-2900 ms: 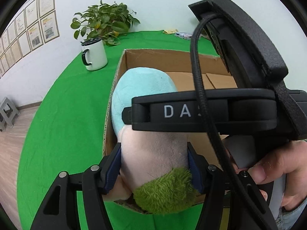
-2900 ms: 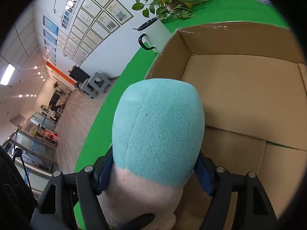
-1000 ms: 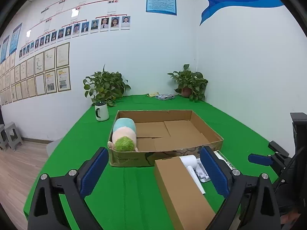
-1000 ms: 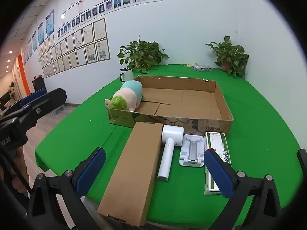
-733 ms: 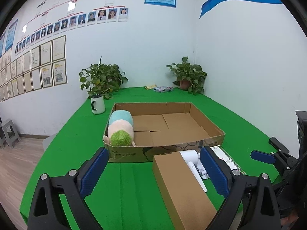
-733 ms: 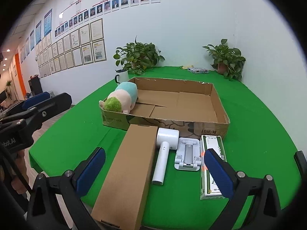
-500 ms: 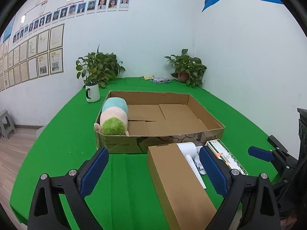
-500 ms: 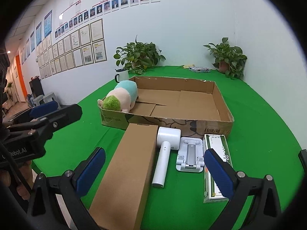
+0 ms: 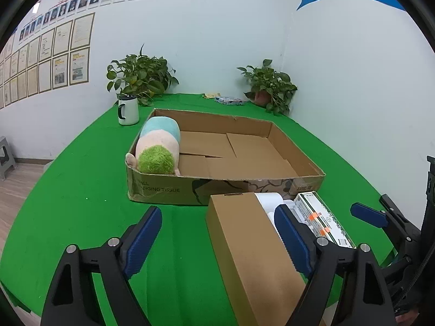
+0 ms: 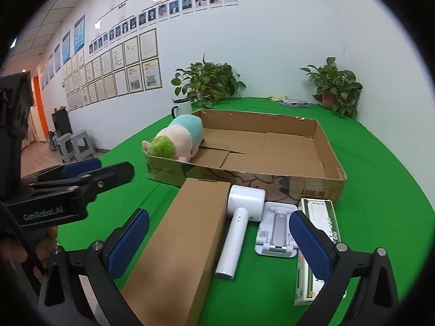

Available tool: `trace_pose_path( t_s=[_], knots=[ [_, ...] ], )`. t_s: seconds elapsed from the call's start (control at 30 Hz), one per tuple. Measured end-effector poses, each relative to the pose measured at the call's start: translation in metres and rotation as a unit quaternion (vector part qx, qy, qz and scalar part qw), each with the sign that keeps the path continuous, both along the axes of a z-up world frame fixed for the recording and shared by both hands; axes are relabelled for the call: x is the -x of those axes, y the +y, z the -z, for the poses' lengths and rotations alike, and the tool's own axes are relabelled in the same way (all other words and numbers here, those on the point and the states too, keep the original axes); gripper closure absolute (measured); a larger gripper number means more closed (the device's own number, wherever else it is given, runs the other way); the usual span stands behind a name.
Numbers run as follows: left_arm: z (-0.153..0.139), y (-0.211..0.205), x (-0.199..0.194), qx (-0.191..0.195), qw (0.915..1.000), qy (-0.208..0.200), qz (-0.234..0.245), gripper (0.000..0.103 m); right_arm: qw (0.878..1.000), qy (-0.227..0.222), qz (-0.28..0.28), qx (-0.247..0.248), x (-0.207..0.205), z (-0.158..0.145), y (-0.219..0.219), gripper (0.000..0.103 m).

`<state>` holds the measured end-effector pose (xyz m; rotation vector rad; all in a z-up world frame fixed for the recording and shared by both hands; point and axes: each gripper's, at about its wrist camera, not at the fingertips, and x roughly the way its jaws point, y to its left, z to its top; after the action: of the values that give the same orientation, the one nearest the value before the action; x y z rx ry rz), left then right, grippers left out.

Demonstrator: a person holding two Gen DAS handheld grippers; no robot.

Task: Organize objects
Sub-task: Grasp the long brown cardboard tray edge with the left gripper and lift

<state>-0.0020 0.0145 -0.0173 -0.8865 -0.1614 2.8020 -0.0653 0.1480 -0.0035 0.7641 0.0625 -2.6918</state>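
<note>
A shallow open cardboard box [image 9: 163, 188] [image 10: 312, 187] sits on the green table. A plush toy [image 9: 159, 146] [image 10: 179, 138] with a green head and blue end lies in its left side. In front of the box lie a long brown carton [image 9: 250, 247] [image 10: 179, 241], a white hair dryer [image 10: 239, 225] [image 9: 267, 202], a white stand [image 10: 276, 231] and a green-and-white package [image 9: 323, 221] [image 10: 320, 217]. My left gripper [image 9: 217, 233] is open and empty over the carton's near end. My right gripper [image 10: 217, 244] is open and empty above the carton and dryer.
A white mug [image 9: 127, 110] [image 10: 182, 107] stands behind the box at the left, with a potted plant [image 9: 141, 77] behind it. A second plant [image 9: 269, 87] is at the far right corner. The table edge is close below both grippers.
Both grippers let go of the plush toy, which now lies in the box, and pulled back. They have since moved slightly forward and down toward the carton.
</note>
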Motion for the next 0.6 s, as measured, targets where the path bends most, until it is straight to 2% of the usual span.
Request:
trace_pose_path(
  t_s=[0.23, 0.33, 0.37, 0.47, 0.6],
  knots=[
    [0.006, -0.007, 0.001, -0.018, 0.9996, -0.005, 0.021, 0.022, 1.0, -0.013, -0.009, 0.022, -0.005, 0.003, 0.001, 0.001],
    [0.019, -0.014, 0.002, -0.03, 0.9984, -0.033, 0.035, 0.022, 0.999, -0.006, -0.018, 0.032, -0.009, 0.005, 0.003, 0.001],
    [0.023, -0.017, 0.003, -0.035, 0.9977, -0.043, 0.038, 0.026, 0.999, -0.012, -0.024, 0.035, -0.01, 0.007, 0.003, 0.001],
    [0.039, -0.028, 0.005, -0.078, 0.9919, -0.081, 0.059, 0.027, 0.997, -0.044, -0.052, 0.037, -0.015, 0.012, -0.003, 0.001],
    [0.07, -0.028, 0.011, -0.125, 0.9786, -0.138, 0.088, 0.028, 0.993, -0.096, -0.064, 0.026, -0.029, 0.026, -0.015, 0.001]
  ],
)
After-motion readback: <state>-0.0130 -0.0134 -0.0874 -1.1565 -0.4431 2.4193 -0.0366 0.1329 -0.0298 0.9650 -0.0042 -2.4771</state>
